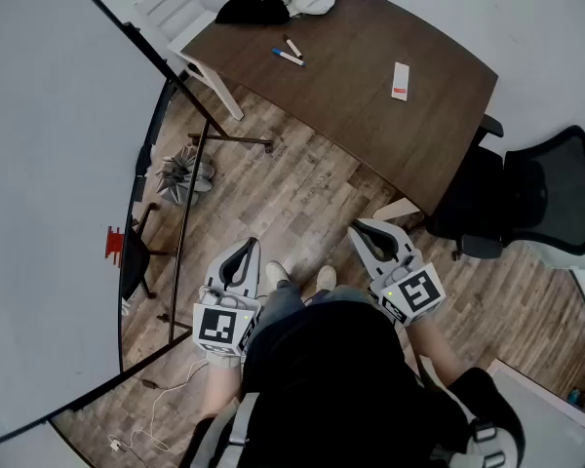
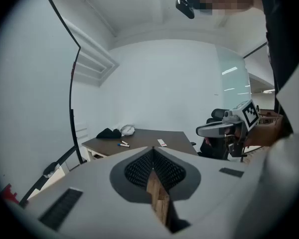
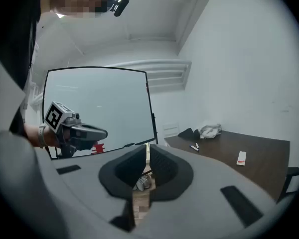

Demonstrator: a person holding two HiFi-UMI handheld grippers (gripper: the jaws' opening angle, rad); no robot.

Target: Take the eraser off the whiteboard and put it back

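Note:
The red eraser (image 1: pixel 114 245) sticks to the big whiteboard (image 1: pixel 49 213) at the left, low on its face; it also shows in the right gripper view (image 3: pixel 95 148) and at the left gripper view's lower left edge (image 2: pixel 7 193). My left gripper (image 1: pixel 248 245) is held level in front of the person, to the right of the board and apart from the eraser, jaws shut with nothing between them (image 2: pixel 153 148). My right gripper (image 1: pixel 359 226) hovers further right over the floor, its pads (image 3: pixel 154 168) drawn close together and empty.
A brown table (image 1: pixel 370 115) stands ahead with two markers (image 1: pixel 288 55), a white card (image 1: pixel 401 80) and dark and white cloths (image 1: pixel 273 3). A black office chair (image 1: pixel 536 198) is at the right. The board's black stand legs (image 1: pixel 214 139), a grey bundle (image 1: pixel 183 175) and a cable (image 1: pixel 156 412) lie on the wooden floor.

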